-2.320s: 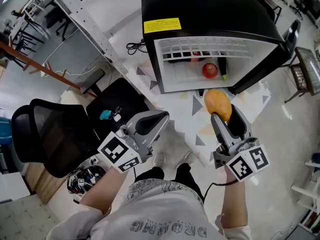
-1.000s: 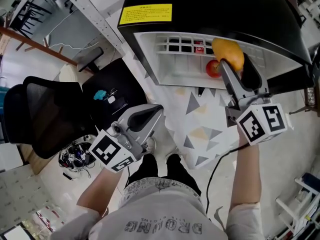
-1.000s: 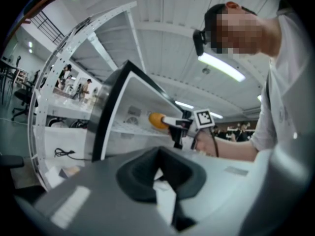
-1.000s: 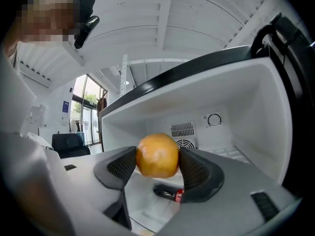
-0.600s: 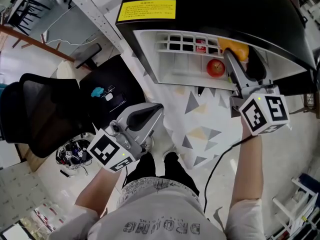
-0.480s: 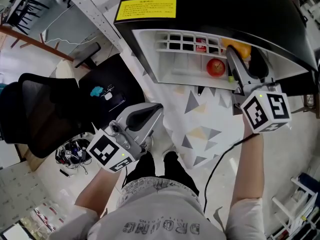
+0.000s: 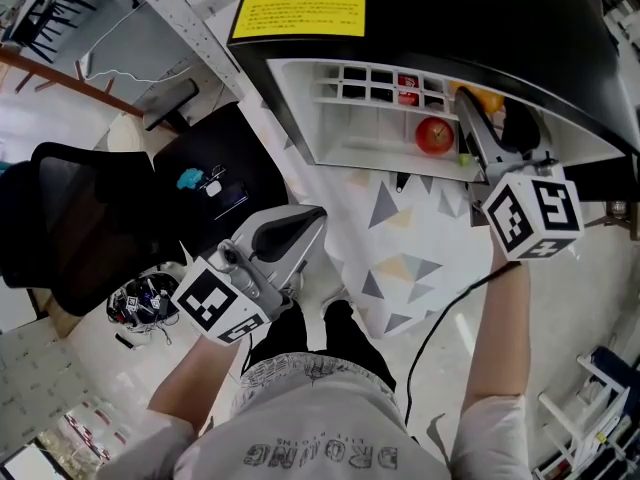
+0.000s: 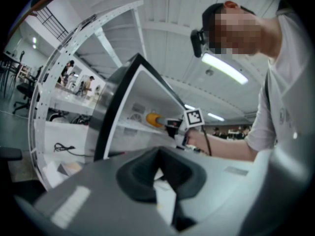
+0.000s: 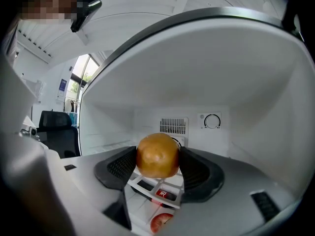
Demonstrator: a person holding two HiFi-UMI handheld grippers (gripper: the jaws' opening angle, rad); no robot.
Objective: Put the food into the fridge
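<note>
My right gripper [image 7: 484, 102] is shut on a round yellow-orange fruit [image 7: 480, 97] and reaches into the open black fridge [image 7: 430, 13]. In the right gripper view the fruit [image 9: 157, 155] sits squeezed between both black pads, over a white wire shelf [image 9: 141, 185]. Below the shelf lie a red can [image 9: 165, 194] and a red apple [image 9: 160, 223]; the apple [image 7: 434, 135] also shows from the head view. My left gripper [image 7: 303, 225] hangs low by the person's waist, shut and empty. In the left gripper view, that gripper [image 8: 160, 175] looks toward the fruit [image 8: 153, 119].
A black office chair [image 7: 70, 218] stands at the left, with a dark mat [image 7: 215, 193] beside it holding a small teal item. A grey metal rack post [image 7: 185, 28] runs past the fridge's left side. A black cable [image 7: 430, 333] trails from the right gripper.
My right gripper has carried the fruit up from in front of the fridge and into its upper part. The left gripper has stayed where it was.
</note>
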